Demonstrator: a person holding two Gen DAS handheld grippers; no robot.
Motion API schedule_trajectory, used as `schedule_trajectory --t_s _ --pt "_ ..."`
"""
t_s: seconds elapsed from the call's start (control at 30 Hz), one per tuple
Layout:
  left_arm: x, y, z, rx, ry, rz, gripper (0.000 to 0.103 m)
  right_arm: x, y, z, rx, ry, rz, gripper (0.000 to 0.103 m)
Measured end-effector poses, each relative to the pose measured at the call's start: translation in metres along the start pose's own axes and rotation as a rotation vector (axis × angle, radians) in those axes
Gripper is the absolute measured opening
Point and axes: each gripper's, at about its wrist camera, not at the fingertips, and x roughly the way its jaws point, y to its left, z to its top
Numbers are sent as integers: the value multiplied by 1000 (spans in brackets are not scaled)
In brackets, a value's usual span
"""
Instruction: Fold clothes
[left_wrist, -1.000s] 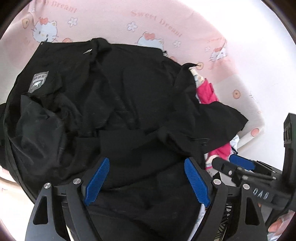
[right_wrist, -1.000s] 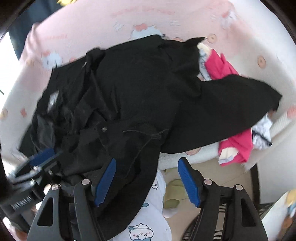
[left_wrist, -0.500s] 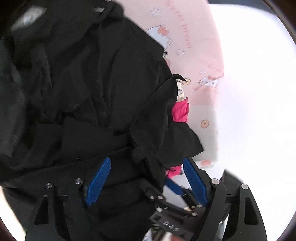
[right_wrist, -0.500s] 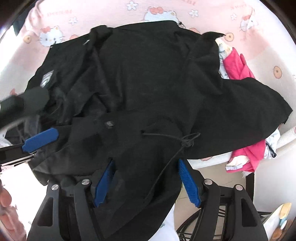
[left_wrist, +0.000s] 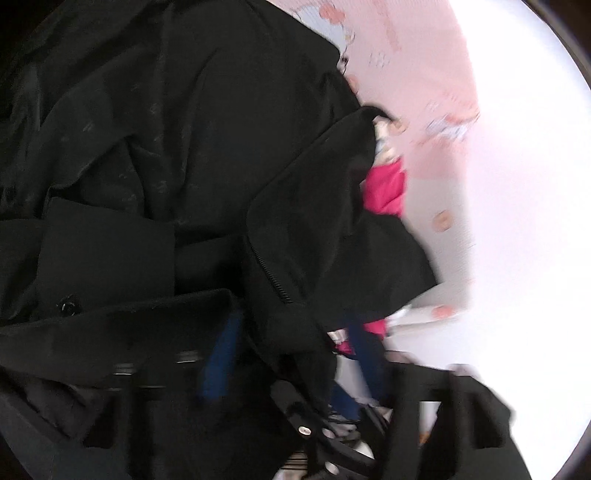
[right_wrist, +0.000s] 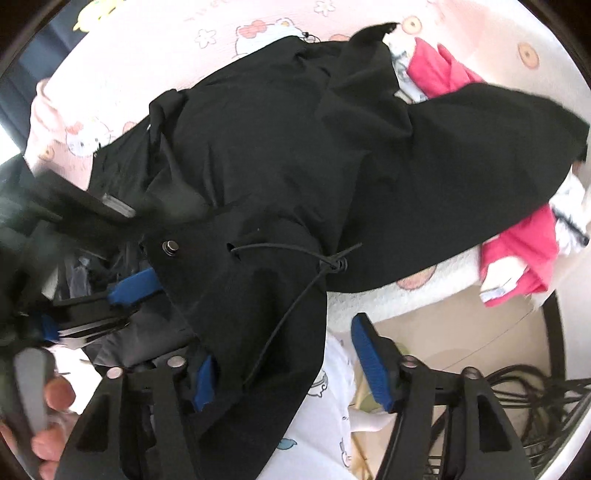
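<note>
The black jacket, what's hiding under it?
Under the black jacket a pink garment and some white cloth poke out at the right, all on the pink cartoon bedsheet. How far they reach underneath is covered.

Left gripper fingers closing, right gripper too — both angled downward

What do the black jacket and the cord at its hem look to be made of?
Black jacket: thin woven synthetic, probably nylon or polyester; matte with a faint sheen, crisp creases, a metal snap. Cord: thin round elastic-looking drawstring, knotted; the fibre is unclear.
</note>
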Motion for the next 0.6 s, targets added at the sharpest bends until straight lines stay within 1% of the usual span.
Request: schedule_trajectory --t_s 0.07,0.1,0.13,0.2,0.3,0.37,0.5,0.57,0.6 --pt "8 -7 -3 28 -16 67 29 2 -4 0 11 6 12 49" --pt "11 -9 -5 39 -18 91 25 3 -5 0 13 8 18 49" --pt "13 -10 -6 47 -21 107 24 3 -6 0 16 9 23 49" --pt "15 -8 -8 51 -23 104 24 4 -8 0 22 12 33 49" --pt "12 -7 -6 45 -28 81 24 1 -4 9 3 -23 52 53" --pt "12 -6 -5 43 -24 68 24 -2 7 16 -56 -58 4 56" --pt "10 -4 0 46 -16 59 24 4 25 26 -164 -103 -76 56" --pt "8 -3 1 48 -8 53 24 8 26 28 -184 -109 -87 55" --pt "7 -1 1 49 -1 47 24 10 26 29 -193 -112 -91 51"
